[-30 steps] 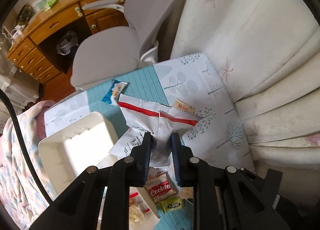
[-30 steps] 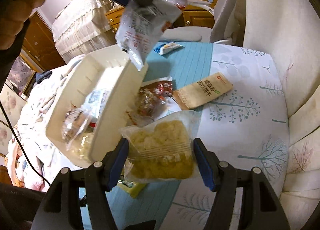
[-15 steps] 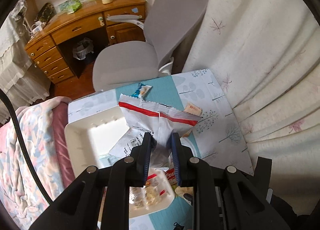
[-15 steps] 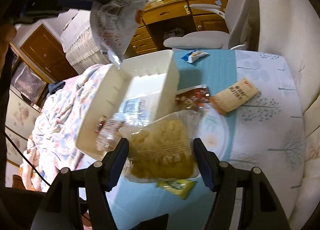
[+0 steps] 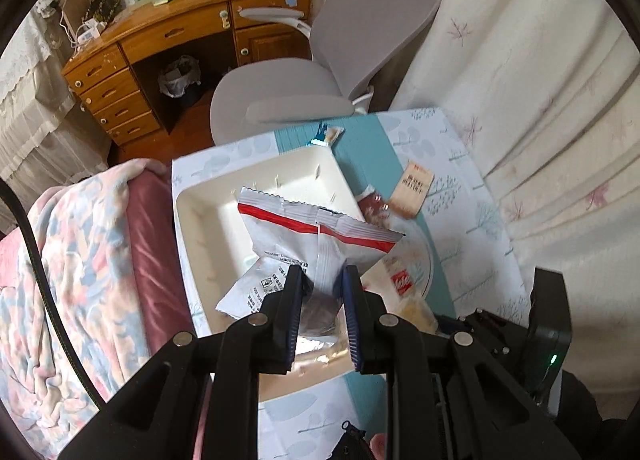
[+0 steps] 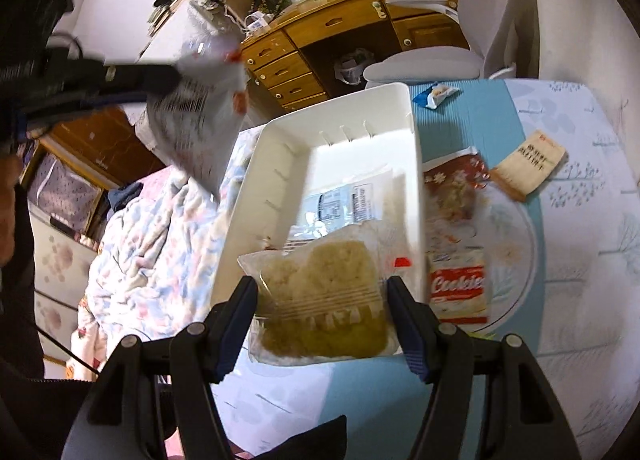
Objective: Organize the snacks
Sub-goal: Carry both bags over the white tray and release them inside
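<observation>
My left gripper [image 5: 322, 280] is shut on a white snack bag with a red stripe [image 5: 316, 232], held high above the white bin [image 5: 188, 228]. In the right wrist view that bag [image 6: 196, 120] hangs blurred to the upper left of the bin [image 6: 414, 164]. My right gripper [image 6: 322, 300] is shut on a clear bag of yellow crackers [image 6: 324, 300], over the bin's near end. A clear packet [image 6: 344, 200] lies inside the bin. A Cookies pack [image 6: 460, 286] and a red packet [image 6: 454, 180] lie on a glass plate [image 6: 524, 244].
A tan packet [image 6: 528, 164] and a blue packet [image 6: 436, 94] lie on the patterned tablecloth [image 6: 576, 260]. A grey office chair [image 5: 316, 80] and wooden desk [image 5: 180, 36] stand beyond the table. A quilted bed [image 5: 72, 260] is at left, a curtain [image 5: 540, 100] at right.
Both grippers rose and drew back with their bags. The left one carried the striped bag left, from over the table to over the bin. The right bag now overlaps the bin's near end.
</observation>
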